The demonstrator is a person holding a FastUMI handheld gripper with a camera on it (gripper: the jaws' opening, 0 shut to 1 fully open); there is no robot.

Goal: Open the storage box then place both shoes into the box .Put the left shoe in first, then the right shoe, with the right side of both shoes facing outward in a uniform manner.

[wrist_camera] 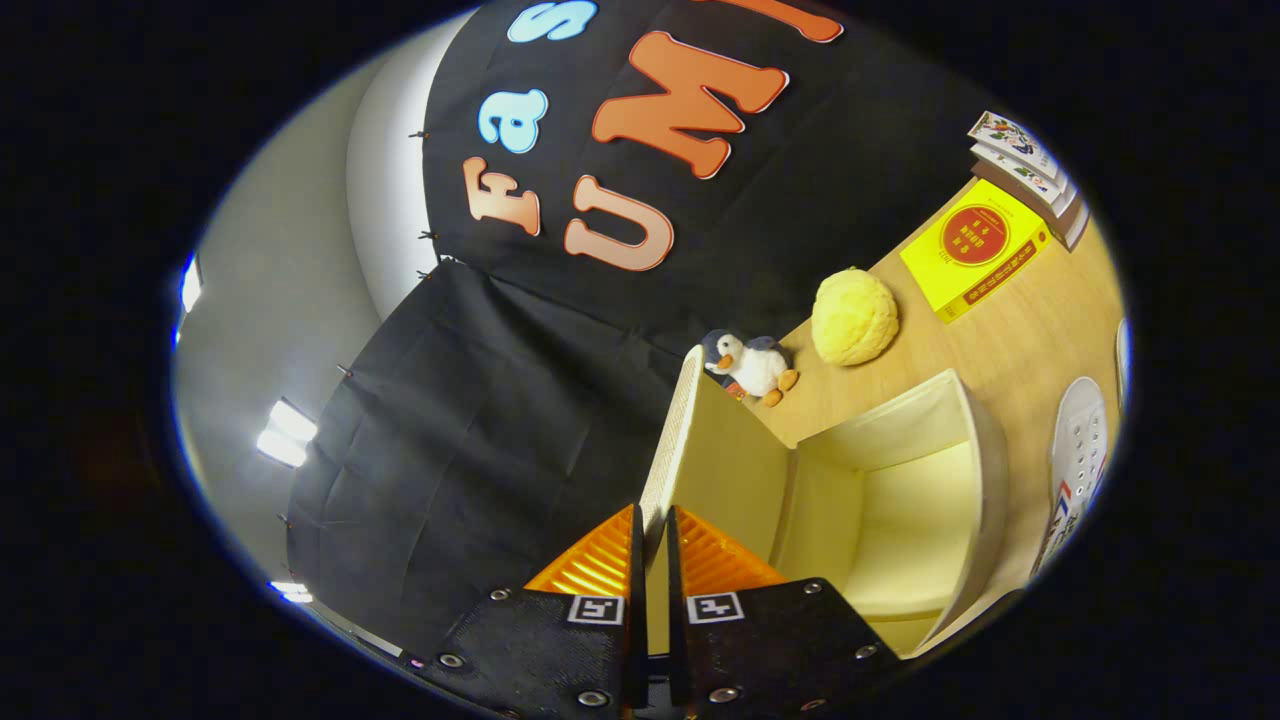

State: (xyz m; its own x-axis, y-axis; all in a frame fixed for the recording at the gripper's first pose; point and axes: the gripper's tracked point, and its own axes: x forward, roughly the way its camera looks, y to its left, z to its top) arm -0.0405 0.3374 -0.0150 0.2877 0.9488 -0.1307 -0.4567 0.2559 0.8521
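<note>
The pale cream rectangular storage box stands open on the light wooden tabletop, and I can see straight into its bare interior just ahead of the fingers and a little to their right. Its flat cream lid, textured along the edge, is swung up on end, and I have the hand-held gripper pinching that lid's edge: the two fingers are drawn nearly together with the thin panel running up from between them. Both fingers appear to press on it.

Beyond the box, a small plush penguin with a white belly and orange feet lies on the tabletop right by the lid's far corner. Near it sits a round yellow plush ball. Further off I see a flat yellow book with a red circle on its cover, and past that a short stack of illustrated books.

To the right of the box, apart from it, lies a white lace-up sneaker with red and blue stripes, partly cut off from my sight.
</note>
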